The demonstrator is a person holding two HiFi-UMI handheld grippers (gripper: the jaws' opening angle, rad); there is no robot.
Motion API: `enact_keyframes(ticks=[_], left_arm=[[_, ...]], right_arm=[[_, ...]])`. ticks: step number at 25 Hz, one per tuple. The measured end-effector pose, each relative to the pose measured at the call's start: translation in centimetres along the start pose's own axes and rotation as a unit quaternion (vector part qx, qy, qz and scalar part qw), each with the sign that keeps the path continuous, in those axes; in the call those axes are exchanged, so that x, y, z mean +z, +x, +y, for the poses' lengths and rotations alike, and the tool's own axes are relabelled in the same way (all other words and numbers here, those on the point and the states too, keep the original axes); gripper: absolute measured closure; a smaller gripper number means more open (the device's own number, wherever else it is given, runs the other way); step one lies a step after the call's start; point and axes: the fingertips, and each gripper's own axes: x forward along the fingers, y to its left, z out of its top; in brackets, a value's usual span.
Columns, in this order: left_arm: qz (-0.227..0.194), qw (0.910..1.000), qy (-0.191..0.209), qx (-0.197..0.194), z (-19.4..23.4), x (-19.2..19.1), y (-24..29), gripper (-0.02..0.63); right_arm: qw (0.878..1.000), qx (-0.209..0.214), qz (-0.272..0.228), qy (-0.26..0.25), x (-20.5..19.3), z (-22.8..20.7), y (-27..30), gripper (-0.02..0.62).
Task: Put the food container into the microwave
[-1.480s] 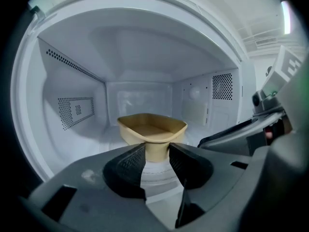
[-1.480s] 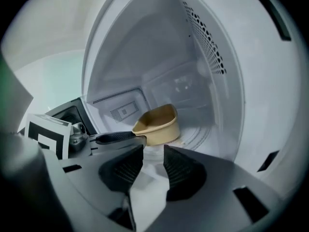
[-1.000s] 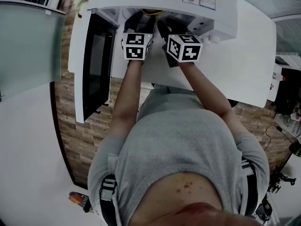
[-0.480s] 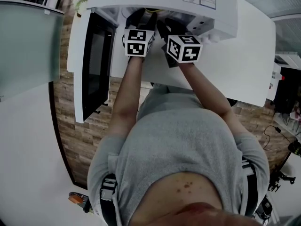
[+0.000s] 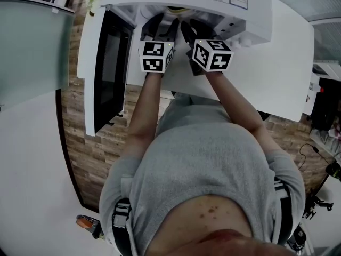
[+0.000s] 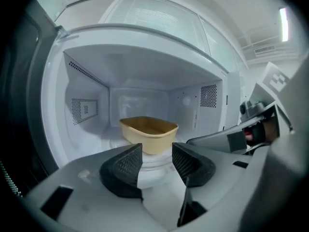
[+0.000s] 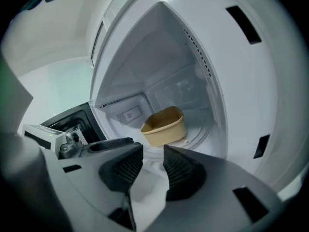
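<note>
left claw point(image 6: 157, 154): spread. Its jaws have just been opening, and nothing sits between the ribbed pads point(image 6: 126, 162). It is held at the mouth of the microwave and points into the cavity.
right claw point(image 7: 153, 162): spread, though less widely than the left, with nothing between its pads. It is held just beside the left claw at the same opening.
marker cubes point(image 5: 155, 56): one rides on each claw, and the two sit side by side over the near part of the bench.
food container point(image 6: 148, 133): a tan tub with rounded corners and an open top. It stands upright inside the microwave, beyond both claws and touching neither.
turntable point(image 7: 199, 135): a round glass plate on the cavity floor. The food container rests on about its middle.
microwave point(image 6: 145, 93): white, with a lit cavity. Perforated vent patches show on both side walls. It stands at the far side of the bench.
door point(image 5: 104, 73): swung fully open, with a dark window. It juts toward the person past the left edge of the bench.
bench point(image 5: 277, 79): a white top. Its bare part stretches to the right of the claws and the microwave.
person point(image 5: 208, 180): wears a grey knit shirt and stands at the near edge of the bench. Both forearms reach forward to the claws.
floor point(image 5: 80, 153): wood-look planks show below the door, left of the person.
</note>
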Motion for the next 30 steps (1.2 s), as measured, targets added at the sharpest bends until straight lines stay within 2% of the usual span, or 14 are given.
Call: enact_keyframes(ticks=[5,13,21,30], left_arm=[[-0.01,0.9999,-0.004,-0.005,-0.8,0.5,-1.7,0.413],[-0.045,0.999,0.001,0.006,-1.5,2.7,-4.8,0.513],[-0.06,0.9982,-0.006,-0.006,-3.1,4.3,-6.9,0.548],[-0.066,0.9977,0.007,-0.014,-4.4,5.0,-8.5,0.574]], right_arm=[[0.998,0.02,-0.02,-0.054,0.6,1.3,-1.0,0.411],[0.991,0.056,-0.063,-0.103,3.0,4.1,-3.4,0.479],[0.989,0.092,-0.075,-0.088,4.1,5.7,-5.4,0.497],[0.983,0.116,-0.083,-0.114,4.8,7.2,-7.4,0.502]])
